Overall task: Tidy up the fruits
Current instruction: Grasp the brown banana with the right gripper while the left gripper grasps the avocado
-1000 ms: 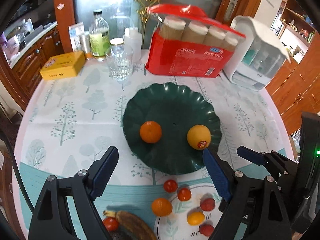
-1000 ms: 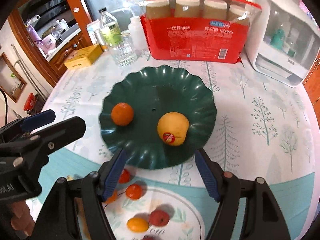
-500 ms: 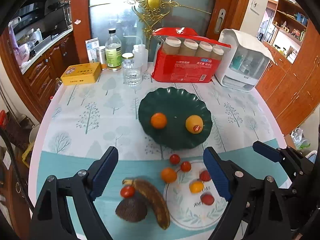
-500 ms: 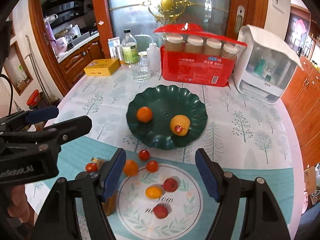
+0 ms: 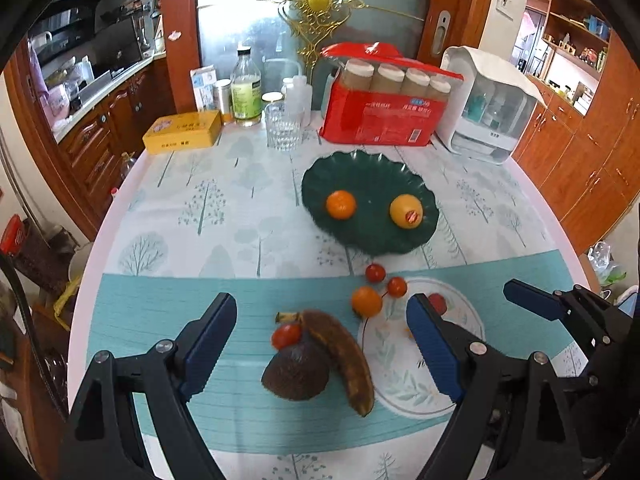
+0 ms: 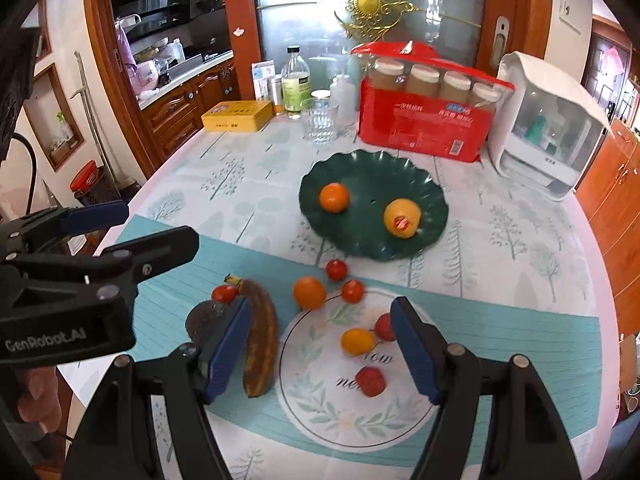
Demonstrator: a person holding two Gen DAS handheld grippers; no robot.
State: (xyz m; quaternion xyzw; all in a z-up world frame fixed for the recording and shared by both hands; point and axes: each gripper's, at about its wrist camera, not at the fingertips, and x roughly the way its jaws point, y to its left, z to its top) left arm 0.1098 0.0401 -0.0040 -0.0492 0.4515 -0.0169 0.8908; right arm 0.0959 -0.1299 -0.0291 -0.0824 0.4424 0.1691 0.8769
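Observation:
A dark green scalloped plate (image 5: 372, 178) (image 6: 360, 176) holds an orange (image 5: 341, 205) (image 6: 334, 197) and a yellow fruit with a red sticker (image 5: 406, 211) (image 6: 401, 218). Nearer me lie a brown banana (image 5: 344, 356) (image 6: 261, 340), a dark avocado (image 5: 297, 372) (image 6: 202, 320), a small orange (image 5: 366, 301) (image 6: 309, 292) and several cherry tomatoes. My left gripper (image 5: 320, 352) is open and empty above the banana and avocado. My right gripper (image 6: 320, 348) is open and empty above the round printed mat (image 6: 320, 408).
At the table's back stand a red pack of paper cups (image 5: 380, 116), a white dispenser box (image 5: 488, 120), a glass (image 5: 283, 128), bottles (image 5: 247, 90) and a yellow tin (image 5: 182, 132). Wooden cabinets stand left and right of the table.
Both grippers have pulled back and up from the green plate, so the near fruits now lie between the fingers. Both stay open and empty. No fruit has moved.

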